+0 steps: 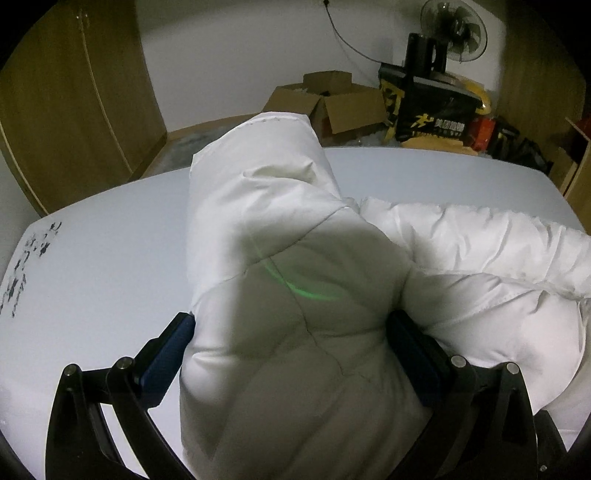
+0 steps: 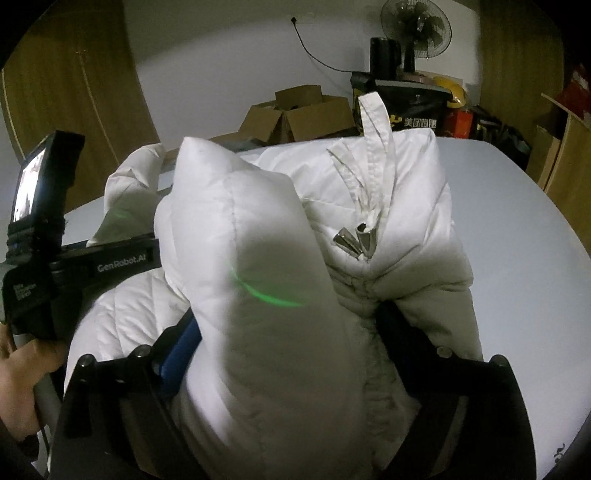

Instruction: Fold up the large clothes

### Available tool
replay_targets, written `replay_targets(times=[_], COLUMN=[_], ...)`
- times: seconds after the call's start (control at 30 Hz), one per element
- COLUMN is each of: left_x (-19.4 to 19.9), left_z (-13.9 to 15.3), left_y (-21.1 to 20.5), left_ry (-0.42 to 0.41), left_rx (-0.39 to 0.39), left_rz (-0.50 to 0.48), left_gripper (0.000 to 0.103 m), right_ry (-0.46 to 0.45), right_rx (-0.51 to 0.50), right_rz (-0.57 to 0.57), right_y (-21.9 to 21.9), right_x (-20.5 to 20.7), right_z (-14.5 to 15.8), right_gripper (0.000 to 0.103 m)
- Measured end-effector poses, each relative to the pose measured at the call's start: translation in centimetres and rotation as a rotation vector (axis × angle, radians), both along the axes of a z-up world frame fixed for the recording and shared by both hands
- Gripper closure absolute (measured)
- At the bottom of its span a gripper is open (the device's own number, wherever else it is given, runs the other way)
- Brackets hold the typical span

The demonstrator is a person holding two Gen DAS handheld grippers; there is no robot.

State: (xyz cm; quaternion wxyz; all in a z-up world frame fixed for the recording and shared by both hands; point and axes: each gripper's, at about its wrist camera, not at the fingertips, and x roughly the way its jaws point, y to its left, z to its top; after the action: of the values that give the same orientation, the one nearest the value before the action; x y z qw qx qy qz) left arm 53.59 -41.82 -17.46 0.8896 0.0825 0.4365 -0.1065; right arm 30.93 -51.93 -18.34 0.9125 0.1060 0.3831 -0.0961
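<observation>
White quilted jacket [image 1: 280, 229] with stitched diamond and channel seams, a green arc of light across its padding, and silver metal cord ends [image 2: 354, 240] on white drawstrings; it lies on a pale grey-white desk [image 1: 103, 266] marked with black scribbles [image 1: 26, 266] at one edge. Left hand-held gripper [image 1: 291, 354] and right hand-held gripper [image 2: 291, 350]: black frames with blue pads [image 1: 168, 354], the left one's body bearing white lettering in the right wrist view. Background: brown cardboard boxes [image 1: 332, 103], a black bag with yellow print [image 1: 428, 107], a black fan [image 1: 454, 29], yellow-brown wooden wardrobe doors [image 1: 74, 96] and a white wall [image 1: 236, 51].
</observation>
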Motion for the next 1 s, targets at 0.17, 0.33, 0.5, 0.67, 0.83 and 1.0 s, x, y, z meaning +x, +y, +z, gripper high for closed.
replay_targets(times=[0.17,0.33,0.5,0.67,0.83,1.0], left_x=[0.7,1.7,1.9,2.7,4.8,5.7], left_z=[-0.2,-0.6,1.6,3.8,1.2,-0.8], left_y=[0.2,0.1,3.5,10.1,13.7,13.3], left_ry=[0.013,0.029,0.154,0.306,0.505,0.6], left_rx=[-0.008,-0.023,-0.184,-0.372,-0.539,-0.681], left_rz=[0.0,0.0,-0.069,-0.148,-0.136,-0.15], left_gripper=[0.0,0.0,0.0,0.0,0.0,0.0], right_ry=[0.014,0.032,0.051,-0.02,0.054,0.081], right_rx=[0.017,0.007,0.137,0.462,0.617,0.607], right_rz=[0.005,0.001,0.015,-0.015,-0.039,-0.035], right_y=[-0.7,-0.8,-2.3,-7.3,-9.2,-8.2], right_x=[0.7,1.3,-0.5,-9.7,-14.9,-16.4], right_z=[-0.3,-0.2,2.0,4.5,1.0,-0.7], right_gripper=[0.012,0.011,0.01,0.007,0.007,0.007])
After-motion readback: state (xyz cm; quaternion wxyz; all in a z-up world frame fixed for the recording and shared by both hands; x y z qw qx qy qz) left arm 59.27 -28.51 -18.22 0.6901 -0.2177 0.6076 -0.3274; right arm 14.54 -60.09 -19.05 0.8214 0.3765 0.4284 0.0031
